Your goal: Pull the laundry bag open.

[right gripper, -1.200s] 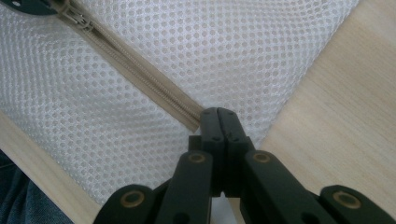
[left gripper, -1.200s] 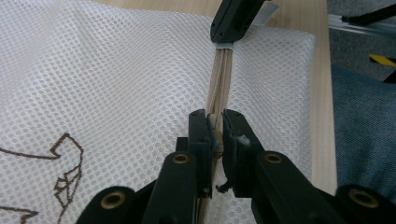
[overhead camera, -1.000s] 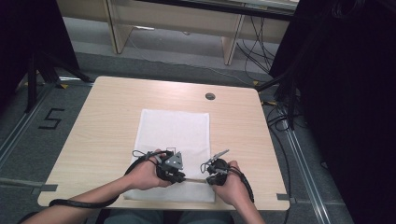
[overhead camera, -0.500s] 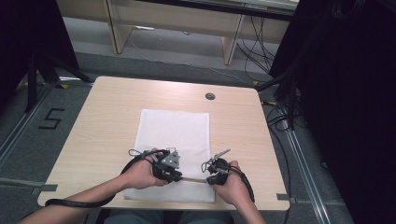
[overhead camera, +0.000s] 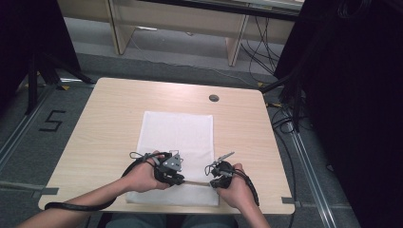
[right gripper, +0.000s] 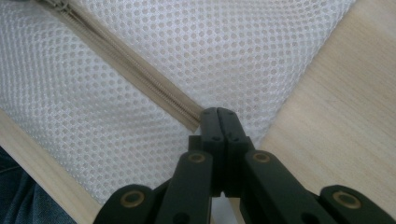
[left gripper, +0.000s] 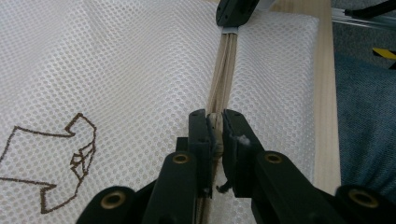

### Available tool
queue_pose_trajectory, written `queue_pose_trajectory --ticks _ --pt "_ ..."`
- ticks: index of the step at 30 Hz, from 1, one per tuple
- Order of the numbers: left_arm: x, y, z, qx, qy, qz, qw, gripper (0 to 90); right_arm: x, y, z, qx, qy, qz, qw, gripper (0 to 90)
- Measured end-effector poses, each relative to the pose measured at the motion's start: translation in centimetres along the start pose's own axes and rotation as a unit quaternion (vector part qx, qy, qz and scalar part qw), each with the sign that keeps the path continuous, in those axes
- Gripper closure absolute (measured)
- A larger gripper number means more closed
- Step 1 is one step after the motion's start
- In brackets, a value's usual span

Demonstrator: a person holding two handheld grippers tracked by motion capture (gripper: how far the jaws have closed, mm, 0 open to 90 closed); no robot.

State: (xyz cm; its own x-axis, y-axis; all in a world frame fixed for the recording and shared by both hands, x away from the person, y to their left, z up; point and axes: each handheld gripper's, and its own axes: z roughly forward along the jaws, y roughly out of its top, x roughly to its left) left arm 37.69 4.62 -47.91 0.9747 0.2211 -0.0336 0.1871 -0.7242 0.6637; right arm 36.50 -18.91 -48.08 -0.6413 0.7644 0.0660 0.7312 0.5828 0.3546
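A white mesh bag (overhead camera: 176, 133) lies flat on the wooden table (overhead camera: 109, 109), with a beige zipper (overhead camera: 196, 182) running along its near edge. My left gripper (overhead camera: 179, 180) is shut on the zipper's pull (left gripper: 215, 128) near the middle of that edge. My right gripper (overhead camera: 212, 182) is shut on the bag's fabric at the zipper's end (right gripper: 196, 122), close to the near right corner. In the left gripper view the zipper (left gripper: 224, 70) stretches taut from my jaws to the right gripper (left gripper: 236, 11) beyond. The zipper (right gripper: 130, 65) looks closed in the right gripper view.
A brown printed outline (left gripper: 70, 154) marks the mesh left of the zipper. A round cable hole (overhead camera: 214, 98) sits near the table's far edge. Bare wood (right gripper: 336, 116) borders the bag on the right. Dark curtains (overhead camera: 342, 95) stand to the right, and desk legs (overhead camera: 235, 47) beyond.
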Motion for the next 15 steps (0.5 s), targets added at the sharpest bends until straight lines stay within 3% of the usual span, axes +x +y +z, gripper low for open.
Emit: queue_pose_trajectory --ticks 2,4,6,12,14,15 --pt "-0.05 -0.06 0.02 -0.005 0.001 -0.009 0.9999 82.1 -0.01 0.0 0.01 0.0 0.0 0.0 1.0 90.0" --pt "0.04 -0.06 -0.08 0.0 0.005 -0.002 1.0 82.1 -0.01 0.0 0.0 0.0 0.0 0.001 1.0 90.0" --pt "-0.01 -0.11 -0.09 -0.007 0.001 -0.01 0.9999 82.1 0.11 0.01 -0.11 0.005 -0.001 0.01 0.9999 90.0" --pt "0.07 -0.21 -0.25 -0.007 0.001 -0.008 0.9999 82.1 0.1 -0.02 -0.11 0.004 -0.001 0.01 0.9999 90.0" --pt "0.08 -0.33 -0.28 -0.014 -0.009 -0.022 0.9996 82.0 0.1 -0.01 -0.11 0.004 -0.001 0.01 0.9999 90.0" --pt "0.05 -0.37 -0.36 -0.015 -0.003 -0.02 0.9997 82.1 0.11 -0.01 -0.11 0.005 -0.001 0.01 0.9999 90.0"
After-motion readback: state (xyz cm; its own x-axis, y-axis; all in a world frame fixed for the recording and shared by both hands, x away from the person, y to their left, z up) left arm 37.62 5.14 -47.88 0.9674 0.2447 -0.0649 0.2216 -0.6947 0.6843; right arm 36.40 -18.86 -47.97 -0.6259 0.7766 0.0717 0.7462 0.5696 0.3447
